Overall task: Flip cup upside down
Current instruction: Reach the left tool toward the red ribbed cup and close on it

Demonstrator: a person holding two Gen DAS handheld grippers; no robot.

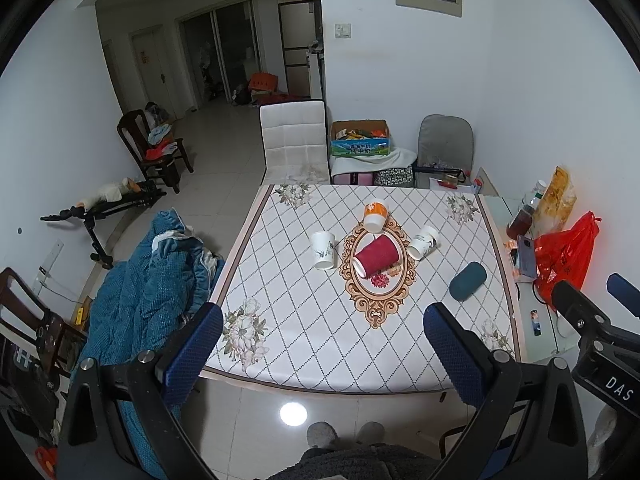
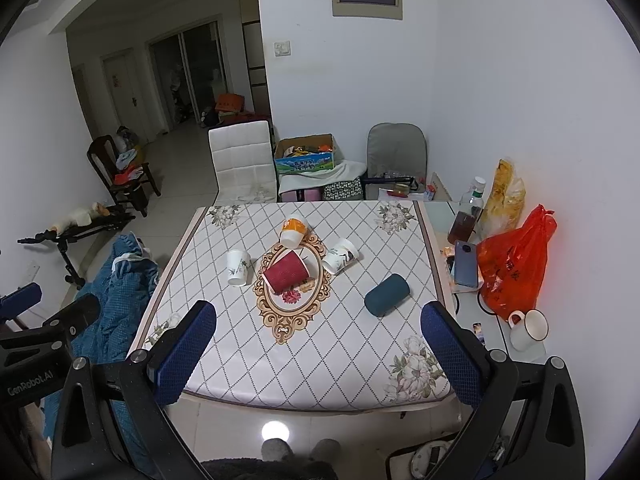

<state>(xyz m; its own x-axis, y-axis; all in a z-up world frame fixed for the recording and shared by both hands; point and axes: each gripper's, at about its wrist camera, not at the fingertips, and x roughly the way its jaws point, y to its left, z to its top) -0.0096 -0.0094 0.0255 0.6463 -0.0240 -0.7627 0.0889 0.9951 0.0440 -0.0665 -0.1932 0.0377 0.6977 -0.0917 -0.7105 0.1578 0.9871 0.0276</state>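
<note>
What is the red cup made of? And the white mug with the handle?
The red cup looks like paper: matte, with wavy embossed ridges and a thin white rim. The white mug beside the table looks like enamel or ceramic: a glossy shine and a thin dark rim, though the picture cannot settle which.

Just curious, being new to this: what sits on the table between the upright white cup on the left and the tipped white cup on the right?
The red cup, lying on its side; both views show it.
</note>
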